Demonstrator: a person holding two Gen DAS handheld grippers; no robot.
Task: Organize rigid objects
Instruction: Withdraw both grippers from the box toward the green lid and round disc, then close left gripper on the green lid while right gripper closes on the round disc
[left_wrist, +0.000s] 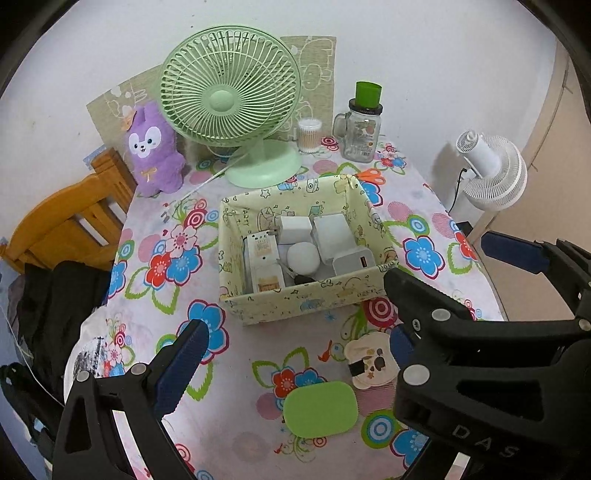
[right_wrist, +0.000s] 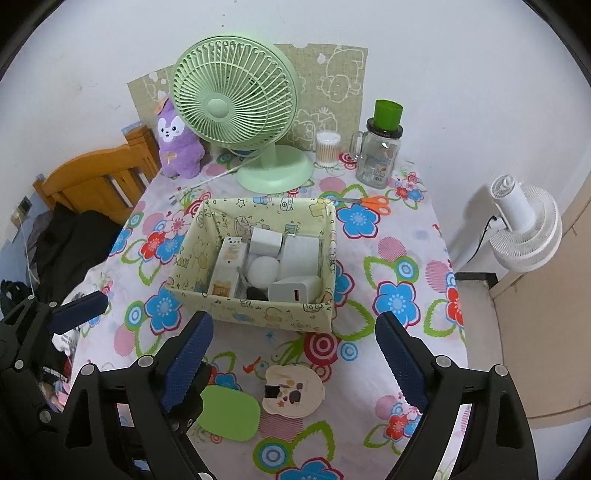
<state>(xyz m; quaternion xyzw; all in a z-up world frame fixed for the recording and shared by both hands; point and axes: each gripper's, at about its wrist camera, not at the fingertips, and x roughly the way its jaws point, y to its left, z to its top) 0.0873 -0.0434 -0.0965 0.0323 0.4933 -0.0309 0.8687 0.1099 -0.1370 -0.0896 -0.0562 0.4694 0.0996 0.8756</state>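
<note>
Both tongs, left tongs (left_wrist: 295, 343) and right tongs (right_wrist: 295, 343), gape empty; the stiff, light green case (right_wrist: 229, 411) seems best pinched across its narrow sides

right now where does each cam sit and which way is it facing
Left wrist: on the left gripper, looking forward and down at the fabric box; its open fingers show, and the right gripper crosses at right.
Right wrist: on the right gripper, same direction; open fingers, the left gripper at left.
Shared: box, green fan, green pad.
</note>
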